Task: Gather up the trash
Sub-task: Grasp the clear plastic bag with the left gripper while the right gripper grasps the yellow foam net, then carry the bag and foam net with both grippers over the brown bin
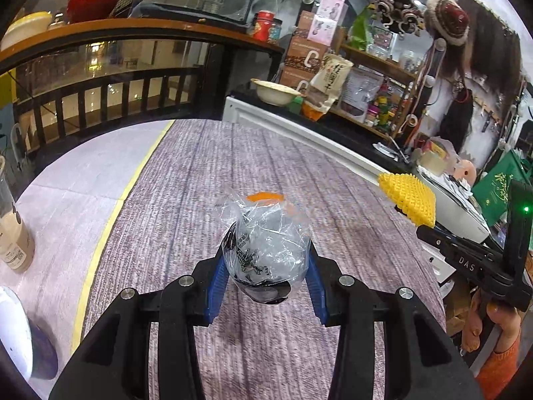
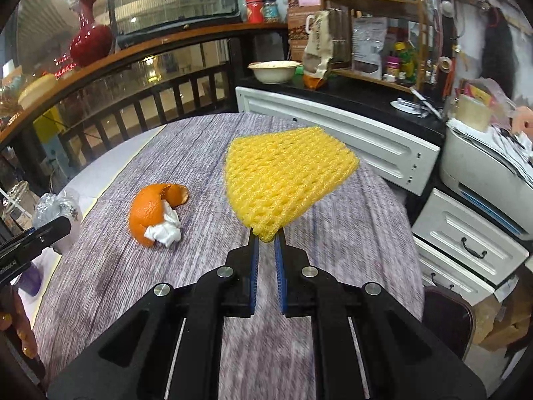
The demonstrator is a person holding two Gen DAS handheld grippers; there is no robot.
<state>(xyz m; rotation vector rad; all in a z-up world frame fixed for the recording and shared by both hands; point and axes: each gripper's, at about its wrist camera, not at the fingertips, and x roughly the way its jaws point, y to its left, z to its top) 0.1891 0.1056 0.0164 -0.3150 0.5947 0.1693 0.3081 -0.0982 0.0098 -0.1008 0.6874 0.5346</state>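
The left gripper [image 1: 266, 266] tilts down over the grey wood-grain table [image 1: 186, 180], its blue pads pinching a crumpled clear plastic bag [image 1: 266, 243] that stands up between them, long axis running away from the camera. Beyond it on the table lie an orange peel [image 2: 153, 210] and a white tissue wad [image 2: 165, 228] touching it. To the right, the right gripper [image 2: 266, 238], also angled down, has its jaws pressed together on one corner of a yellow foam net [image 2: 286, 180], which fans up and away above the table.

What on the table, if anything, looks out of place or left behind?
An orange peel with a crumpled white tissue tucked against it lies loose on the table, uncollected litter.
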